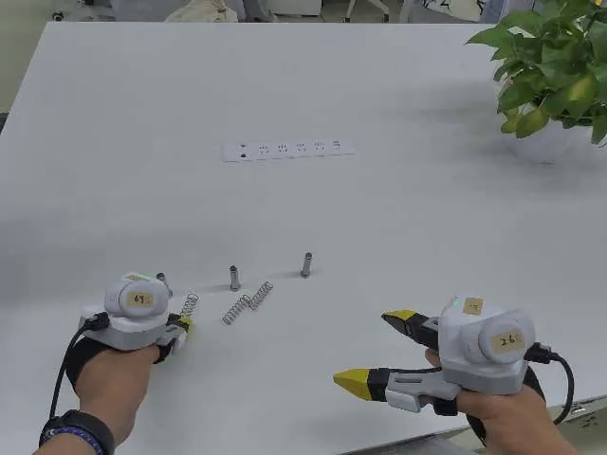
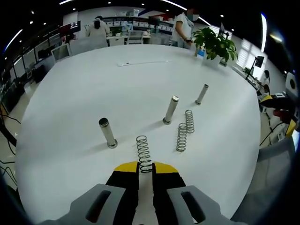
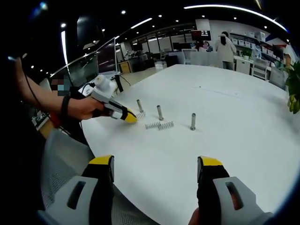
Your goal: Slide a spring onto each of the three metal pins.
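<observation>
The left tongs [image 2: 145, 165], low in the left gripper view, are pinched narrow on one end of a spring [image 2: 144, 152] that juts toward the nearest pin [image 2: 107, 132]. Two loose springs [image 2: 182, 137] lie on the table [image 2: 84, 79] right of centre, near the middle pin [image 2: 170, 109] and the far pin [image 2: 202, 93]. The right tongs [image 3: 155, 162] gape wide and hold nothing. Gripped by so little, the spring could bend, twist free or snag on the pin's top rim if lowered off-axis, and a sideways nudge might topple the pin.
</observation>
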The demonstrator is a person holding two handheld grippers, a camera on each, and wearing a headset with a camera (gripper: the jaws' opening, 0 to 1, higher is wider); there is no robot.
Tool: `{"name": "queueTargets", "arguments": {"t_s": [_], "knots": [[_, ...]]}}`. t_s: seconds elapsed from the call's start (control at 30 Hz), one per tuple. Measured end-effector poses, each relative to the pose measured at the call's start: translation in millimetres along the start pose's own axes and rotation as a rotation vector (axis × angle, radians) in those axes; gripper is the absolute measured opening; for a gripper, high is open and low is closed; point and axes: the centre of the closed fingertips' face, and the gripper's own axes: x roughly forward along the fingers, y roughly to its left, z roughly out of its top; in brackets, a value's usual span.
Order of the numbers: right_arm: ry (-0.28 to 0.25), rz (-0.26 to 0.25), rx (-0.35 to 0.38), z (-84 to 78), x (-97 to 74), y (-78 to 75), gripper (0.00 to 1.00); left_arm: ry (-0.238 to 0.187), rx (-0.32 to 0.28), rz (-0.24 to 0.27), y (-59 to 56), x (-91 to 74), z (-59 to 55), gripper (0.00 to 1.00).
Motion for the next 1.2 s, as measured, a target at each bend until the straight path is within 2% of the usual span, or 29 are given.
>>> {"name": "queueTargets", "arguments": {"t_s": [0.6,0.87,1.2], "knots": [[0.003,0.039,-0.015,0.8,6.3,9.3,0.70,-0.012,0.051,0.001,-4.0,-34.5,-14.1,0.03],[0.008,0.062,-0.022,0.5,12.1,14.9,0.69,-0.029,0.085,-0.007,-9.3,-49.6,-13.5,0.03],[0.011,0.092,-0.020,-2.3,16.5,20.9,0.67,-0.053,0.134,-0.025,-24.9,-68.1,-7.7,0.03]]}}
